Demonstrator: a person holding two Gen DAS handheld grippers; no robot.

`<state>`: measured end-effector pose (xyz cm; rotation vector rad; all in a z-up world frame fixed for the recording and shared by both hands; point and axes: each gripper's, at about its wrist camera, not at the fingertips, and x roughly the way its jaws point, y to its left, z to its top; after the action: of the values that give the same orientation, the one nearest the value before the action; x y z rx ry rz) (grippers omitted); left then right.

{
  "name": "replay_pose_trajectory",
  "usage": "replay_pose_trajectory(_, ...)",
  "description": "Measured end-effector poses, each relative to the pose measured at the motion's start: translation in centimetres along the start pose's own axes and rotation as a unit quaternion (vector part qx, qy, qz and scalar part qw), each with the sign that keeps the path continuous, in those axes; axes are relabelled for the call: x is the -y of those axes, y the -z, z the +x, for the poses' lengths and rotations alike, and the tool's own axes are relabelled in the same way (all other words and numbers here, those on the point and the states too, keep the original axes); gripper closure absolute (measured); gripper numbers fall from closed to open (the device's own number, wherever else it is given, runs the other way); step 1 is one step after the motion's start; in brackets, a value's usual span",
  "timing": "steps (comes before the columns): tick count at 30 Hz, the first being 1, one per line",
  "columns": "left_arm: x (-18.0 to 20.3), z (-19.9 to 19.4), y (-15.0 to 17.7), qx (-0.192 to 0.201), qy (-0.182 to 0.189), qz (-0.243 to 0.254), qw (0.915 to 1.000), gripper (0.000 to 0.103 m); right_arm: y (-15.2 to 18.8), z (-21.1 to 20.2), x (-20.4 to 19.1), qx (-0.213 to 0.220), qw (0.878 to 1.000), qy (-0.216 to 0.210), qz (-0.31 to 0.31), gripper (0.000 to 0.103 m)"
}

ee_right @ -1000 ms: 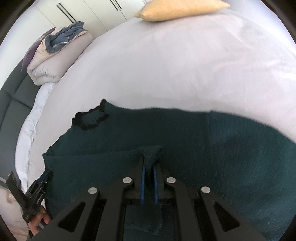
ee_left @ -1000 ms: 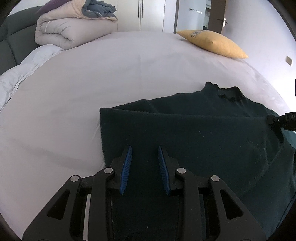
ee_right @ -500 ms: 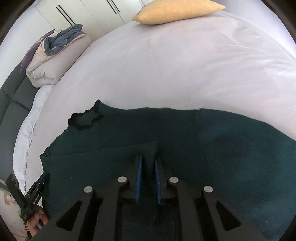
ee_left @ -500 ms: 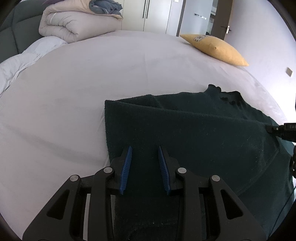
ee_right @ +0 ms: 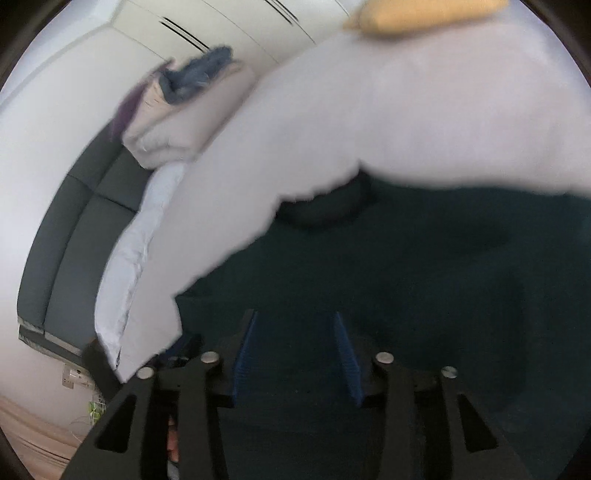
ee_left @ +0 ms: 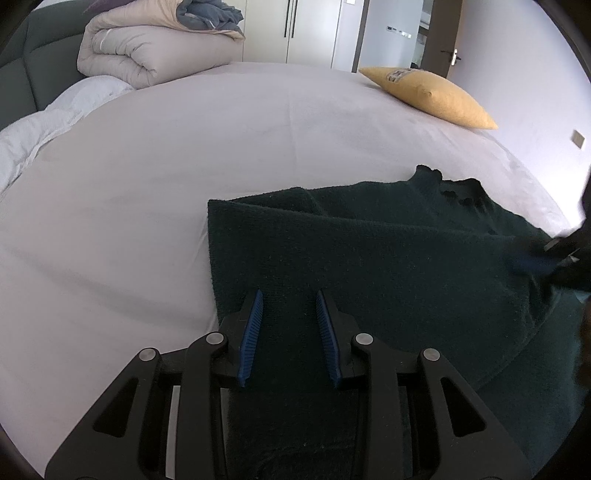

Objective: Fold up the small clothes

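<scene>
A dark green knit sweater [ee_left: 388, 266] lies on the white bed sheet [ee_left: 184, 166], with one side folded over the body and its collar [ee_left: 454, 188] toward the far right. My left gripper [ee_left: 289, 295] is open and empty, just above the folded part's near edge. My right gripper [ee_right: 295, 317] is open and empty above the sweater [ee_right: 406, 277]; its view is blurred. It shows as a blurred dark shape at the right edge of the left wrist view [ee_left: 561, 254].
A folded beige duvet [ee_left: 155, 48] with grey-blue clothes on top sits at the bed's far left. A yellow pillow [ee_left: 432, 96] lies at the far right. A dark grey headboard [ee_right: 74, 229] and white wardrobe doors [ee_left: 295, 29] border the bed.
My right gripper has opened and let go of the sweater fold it held, and it is moving fast. The folded part now lies flat. My left gripper stayed open and shifted slightly.
</scene>
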<state>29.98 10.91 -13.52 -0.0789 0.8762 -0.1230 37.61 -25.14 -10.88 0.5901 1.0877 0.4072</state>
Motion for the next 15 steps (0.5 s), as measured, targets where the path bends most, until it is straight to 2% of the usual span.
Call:
replay_pose_trajectory(1,-0.2,-0.1,0.1,0.000,0.005,-0.003,1.0000,0.073,0.2,0.6,1.0,0.002,1.000,0.001,0.014,0.066)
replay_pose_trajectory(2,-0.4,-0.1,0.1,0.001,0.011,-0.008,0.9999,0.073,0.3,0.4,2.3,0.021,0.999,-0.012,0.032,0.084)
replay_pose_trajectory(3,-0.8,-0.3,0.2,0.002,0.021,-0.016,0.9996,0.073,0.3,-0.2,3.7,0.035,0.998,-0.023,0.053,0.089)
replay_pose_trajectory(4,-1.1,-0.3,0.2,0.002,0.029,-0.023,0.9993,0.073,0.3,-0.7,5.0,0.043,0.996,-0.032,0.072,0.099)
replay_pose_trajectory(5,-1.3,-0.3,0.2,0.002,0.036,-0.031,0.9989,0.073,0.3,-1.6,6.8,0.055,0.992,-0.047,0.099,0.103)
replay_pose_trajectory(6,-1.6,-0.5,0.1,0.002,0.045,-0.040,0.9982,0.073,0.3,-2.5,8.1,0.069,0.989,-0.049,0.117,0.103)
replay_pose_trajectory(7,-1.9,-0.6,0.1,0.001,0.052,-0.047,0.9975,0.073,0.5,-4.2,9.5,0.095,0.987,-0.019,0.132,0.103)
replay_pose_trajectory(9,-2.4,-1.4,-0.3,-0.005,0.056,-0.070,0.9959,0.073,0.6,-6.6,11.0,0.129,0.981,0.004,0.145,0.102)
replay_pose_trajectory(11,-2.1,-3.3,-0.8,0.022,0.056,-0.077,0.9953,0.073,1.3,-8.2,10.9,0.149,0.977,-0.001,0.152,0.087)
replay_pose_trajectory(12,-2.0,-3.8,-1.0,0.035,0.055,-0.072,0.9952,0.073,1.5,-8.5,10.4,0.156,0.977,-0.023,0.144,0.085)
replay_pose_trajectory(13,-1.3,-4.1,-1.2,0.048,0.044,-0.059,0.9962,0.068,1.7,-8.6,9.4,0.157,0.977,-0.051,0.133,0.081)
replay_pose_trajectory(14,-0.8,-3.6,-1.2,0.041,0.028,-0.046,0.9977,0.059,1.8,-8.2,8.2,0.151,0.979,-0.074,0.119,0.075)
replay_pose_trajectory(15,-0.5,-2.7,-1.1,0.026,0.016,-0.040,0.9987,0.039,2.0,-7.5,6.8,0.141,0.981,-0.089,0.102,0.073)
